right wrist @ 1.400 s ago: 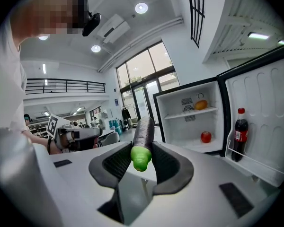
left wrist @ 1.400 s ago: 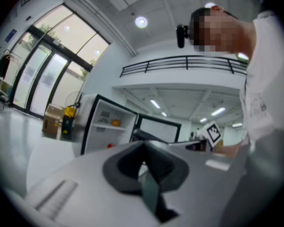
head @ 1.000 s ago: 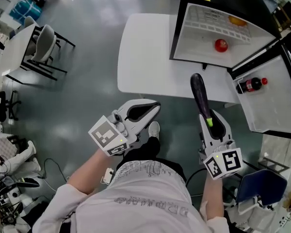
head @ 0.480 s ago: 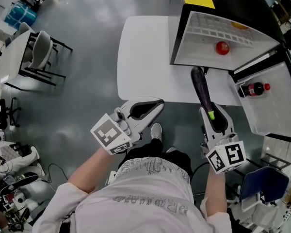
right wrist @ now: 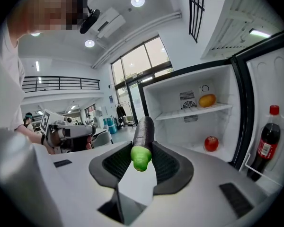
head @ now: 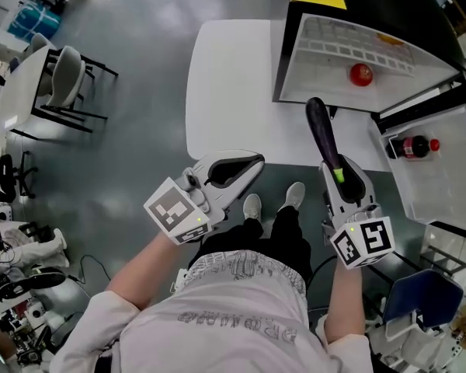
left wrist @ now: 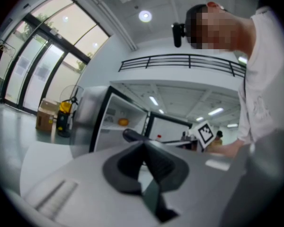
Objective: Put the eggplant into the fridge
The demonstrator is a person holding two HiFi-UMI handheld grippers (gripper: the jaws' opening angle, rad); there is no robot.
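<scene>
The eggplant (head: 323,137) is long and dark purple with a green stem end. My right gripper (head: 339,173) is shut on that stem end, and the purple body sticks out ahead over the white table's (head: 225,84) near edge, toward the open fridge (head: 326,53). In the right gripper view the eggplant (right wrist: 143,141) sits between the pads, pointing at the fridge's lower compartment (right wrist: 189,131). My left gripper (head: 247,165) hovers at the table's near edge, shut and holding nothing. In the left gripper view its pads (left wrist: 154,157) meet.
Inside the fridge lie a red apple (head: 361,74) on the lower shelf and an orange fruit (right wrist: 207,100) on the upper shelf. A cola bottle (head: 415,146) stands in the open door's rack at the right. Chairs and a desk (head: 54,76) are far left.
Both grippers have moved forward toward the table and fridge, with the eggplant still gripped. The person's feet now show below the table's edge.
</scene>
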